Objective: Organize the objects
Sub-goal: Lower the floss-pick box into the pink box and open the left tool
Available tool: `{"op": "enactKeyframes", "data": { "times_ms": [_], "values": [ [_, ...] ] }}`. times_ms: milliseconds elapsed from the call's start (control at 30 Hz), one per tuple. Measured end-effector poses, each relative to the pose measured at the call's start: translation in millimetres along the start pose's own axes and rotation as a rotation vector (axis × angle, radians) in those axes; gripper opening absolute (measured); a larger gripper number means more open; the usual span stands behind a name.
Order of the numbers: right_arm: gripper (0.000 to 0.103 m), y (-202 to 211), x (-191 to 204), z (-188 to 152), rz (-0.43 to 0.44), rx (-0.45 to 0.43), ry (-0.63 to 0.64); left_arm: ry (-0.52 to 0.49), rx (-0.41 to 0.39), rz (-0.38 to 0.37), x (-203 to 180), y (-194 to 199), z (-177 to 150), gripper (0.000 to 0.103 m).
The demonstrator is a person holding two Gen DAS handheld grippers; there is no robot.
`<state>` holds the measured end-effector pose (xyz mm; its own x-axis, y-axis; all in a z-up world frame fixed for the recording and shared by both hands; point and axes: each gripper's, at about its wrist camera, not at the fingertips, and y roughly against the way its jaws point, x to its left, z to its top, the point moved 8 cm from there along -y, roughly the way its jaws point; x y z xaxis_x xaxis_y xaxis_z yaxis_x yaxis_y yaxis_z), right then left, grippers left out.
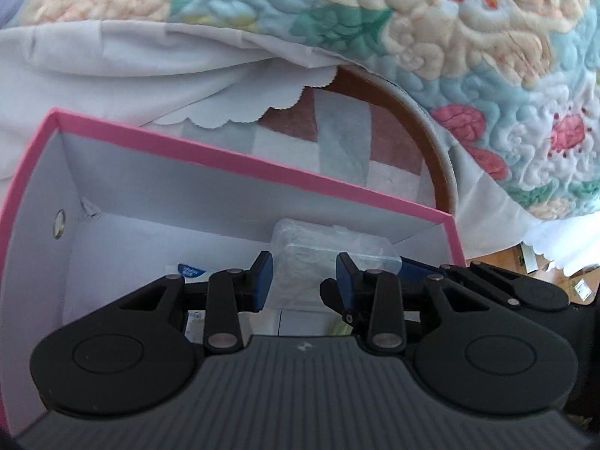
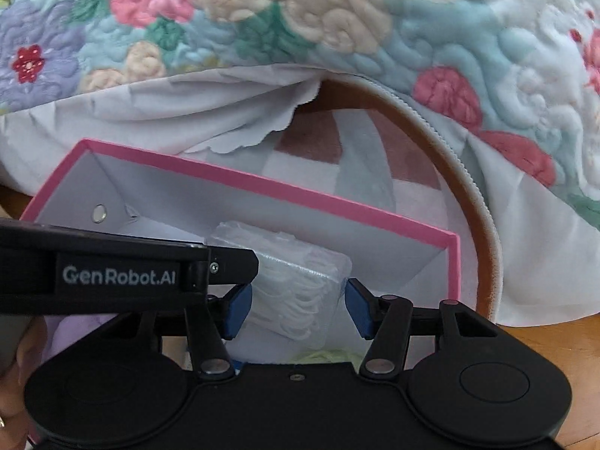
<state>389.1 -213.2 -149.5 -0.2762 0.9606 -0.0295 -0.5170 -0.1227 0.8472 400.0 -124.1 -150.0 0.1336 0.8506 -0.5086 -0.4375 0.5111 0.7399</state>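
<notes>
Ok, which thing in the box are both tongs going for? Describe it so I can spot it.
Find the pink-rimmed box with white walls, in front of the flowered quilt. Against its far wall lies a clear plastic packet of white items, between the right tongs pads. Nothing else there is see-through and crinkly.

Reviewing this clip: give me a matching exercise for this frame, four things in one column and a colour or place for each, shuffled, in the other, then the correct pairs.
Things:
1. box
2. clear plastic packet
3. quilt
4. left gripper

Descriptions:
A. floral, in pastel colours, draped behind the box
B. pink rim, white inside
C. lying inside the box, between the right gripper's blue pads
D. black with blue pads, reaching into the box alongside the other one

Pairs: 1-B, 2-C, 3-A, 4-D
</notes>
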Motion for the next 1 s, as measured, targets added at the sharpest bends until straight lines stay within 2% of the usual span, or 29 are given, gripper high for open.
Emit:
{"op": "enactKeyframes", "data": {
  "times_ms": [133,267,367,500,667,800,1000],
  "values": [
    [0.060,0.4,-7.7,-3.2,-0.056,-0.004,0.004,0.030,0.008,0.009,-4.7,-8.4,-0.2,0.040],
    [0.061,11.8,-13.5,-7.2,-0.102,-0.060,0.020,-0.002,-0.022,0.048,-9.6,-4.5,-1.8,0.043],
    [0.062,34.0,-17.8,-14.7,-0.059,-0.118,0.008,-0.037,-0.005,0.056,-14.1,6.2,-9.3,0.043],
    [0.062,63.1,-23.9,-22.0,0.007,-0.169,-0.021,-0.101,0.029,0.031,-24.3,30.6,-21.0,0.044],
    [0.063,100.4,-24.9,-30.7,0.071,-0.209,-0.037,-0.201,0.012,0.092,-34.0,71.3,-32.4,0.044],
    [0.064,132.4,-26.9,-34.2,0.125,-0.217,-0.069,-0.206,0.002,0.091,-49.9,105.1,-32.7,0.044],
    [0.067,175.0,-24.8,-37.3,0.156,-0.239,-0.061,-0.227,-0.014,0.108,-66.5,152.6,-38.1,0.045]
  ]
}}
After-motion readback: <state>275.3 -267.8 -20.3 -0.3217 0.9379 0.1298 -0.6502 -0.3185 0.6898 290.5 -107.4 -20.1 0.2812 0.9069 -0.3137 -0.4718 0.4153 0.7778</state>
